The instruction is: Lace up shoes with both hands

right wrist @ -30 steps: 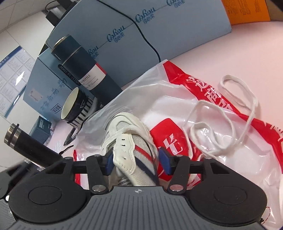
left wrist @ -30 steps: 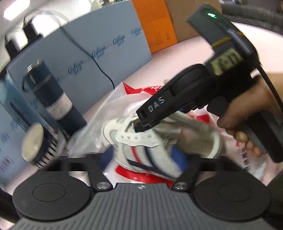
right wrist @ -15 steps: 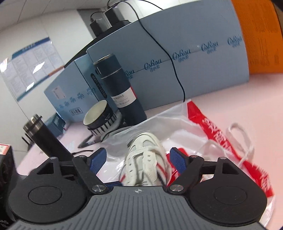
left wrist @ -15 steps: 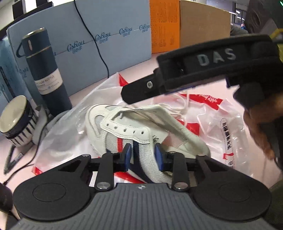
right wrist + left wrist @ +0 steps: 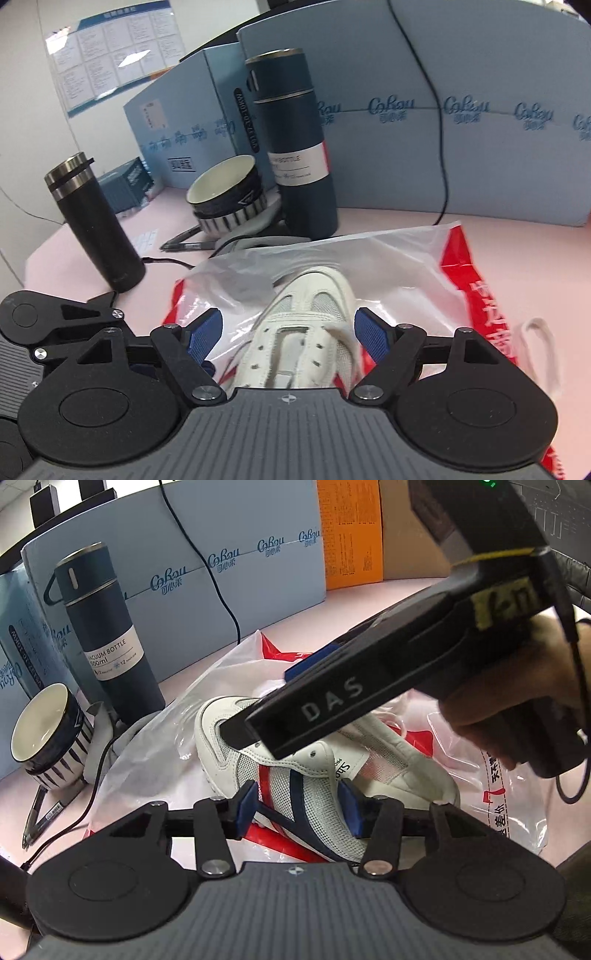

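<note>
1. Shoe (image 5: 295, 775) on plastic bag (image 5: 159, 760), lace (image 5: 535, 332) loose beside it.
2. Left gripper (image 5: 297, 808) opening around shoe's side, not squeezing.
3. Right gripper (image 5: 288, 336) wide open, holding nothing.
4. Probably light, soft shoe; floppy lace, best pinched near its tip.

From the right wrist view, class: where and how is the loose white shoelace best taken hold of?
Grip the white shoelace at its raised loop, coming from above with pads either side. It lies slack on the red-and-clear plastic bag, right of the white sneaker, apart from it.
</note>
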`<action>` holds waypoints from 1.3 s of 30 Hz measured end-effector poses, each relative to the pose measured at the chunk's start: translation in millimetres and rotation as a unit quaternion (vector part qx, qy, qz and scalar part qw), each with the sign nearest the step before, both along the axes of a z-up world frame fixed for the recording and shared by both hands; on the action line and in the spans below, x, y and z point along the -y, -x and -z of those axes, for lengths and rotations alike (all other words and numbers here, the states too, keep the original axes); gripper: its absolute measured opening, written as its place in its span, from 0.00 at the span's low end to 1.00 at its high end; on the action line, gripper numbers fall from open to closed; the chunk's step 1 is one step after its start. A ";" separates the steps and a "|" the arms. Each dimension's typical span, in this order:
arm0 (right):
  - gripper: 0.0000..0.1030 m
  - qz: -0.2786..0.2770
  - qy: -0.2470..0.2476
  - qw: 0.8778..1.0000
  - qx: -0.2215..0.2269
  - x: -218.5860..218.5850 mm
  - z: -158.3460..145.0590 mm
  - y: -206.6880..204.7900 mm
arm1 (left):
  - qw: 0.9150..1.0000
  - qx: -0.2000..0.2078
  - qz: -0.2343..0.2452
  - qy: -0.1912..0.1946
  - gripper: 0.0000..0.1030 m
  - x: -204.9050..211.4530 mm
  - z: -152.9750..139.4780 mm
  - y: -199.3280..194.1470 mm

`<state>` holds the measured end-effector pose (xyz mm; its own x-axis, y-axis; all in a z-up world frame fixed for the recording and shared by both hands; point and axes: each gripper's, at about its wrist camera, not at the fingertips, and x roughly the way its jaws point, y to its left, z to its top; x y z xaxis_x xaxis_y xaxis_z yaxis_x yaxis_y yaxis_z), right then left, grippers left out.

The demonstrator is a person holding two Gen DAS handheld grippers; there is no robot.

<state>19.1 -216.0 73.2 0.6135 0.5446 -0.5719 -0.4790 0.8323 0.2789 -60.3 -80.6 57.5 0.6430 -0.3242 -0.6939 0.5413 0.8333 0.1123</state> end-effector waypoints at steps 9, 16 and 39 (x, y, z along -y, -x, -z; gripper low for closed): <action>0.77 -0.082 -0.069 0.994 -0.018 -3.2 -6.3 1.2 | 1.000 -0.015 -0.011 0.006 0.58 -0.4 5.6 -8.9; 0.77 -0.022 -0.174 0.980 -0.091 -4.7 -20.7 18.3 | 0.999 -0.025 -0.028 0.030 0.61 -5.3 9.6 -13.3; 0.50 0.146 -0.158 0.950 -0.227 -3.5 1.3 6.3 | 0.998 -0.022 -0.047 0.042 0.65 -8.2 13.1 -10.7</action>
